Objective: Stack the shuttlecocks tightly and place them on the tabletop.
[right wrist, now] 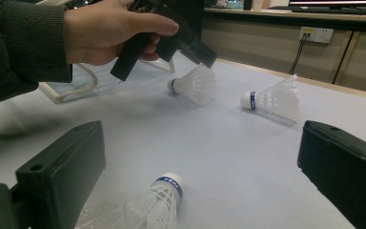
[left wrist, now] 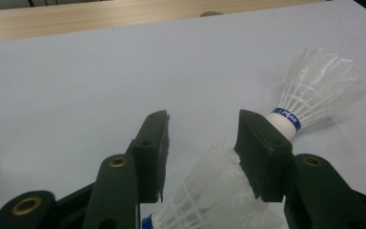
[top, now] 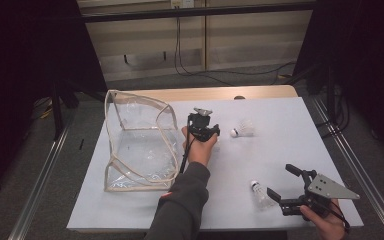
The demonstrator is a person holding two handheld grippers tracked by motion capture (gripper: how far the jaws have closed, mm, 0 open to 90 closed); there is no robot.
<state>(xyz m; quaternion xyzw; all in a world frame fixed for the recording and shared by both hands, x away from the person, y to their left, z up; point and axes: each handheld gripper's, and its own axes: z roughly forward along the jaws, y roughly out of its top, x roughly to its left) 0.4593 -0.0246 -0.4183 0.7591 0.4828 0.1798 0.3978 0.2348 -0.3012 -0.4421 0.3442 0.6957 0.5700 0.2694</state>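
One shuttlecock [left wrist: 209,195] lay on the surface [top: 280,150] between the left gripper's [top: 211,133] spread jaws, skirt pointing away from the camera, not yet clamped. A second [top: 243,129] lay just beyond to the right, cork toward that gripper. A third [top: 260,193] lay in front of the right gripper [top: 286,184], between its wide-open, empty jaws, cork pointing away. A clear bag [top: 137,142] stood left, nearer the left hand [top: 198,147]. Each shuttlecock's long axis ran roughly along its gripper's reach.
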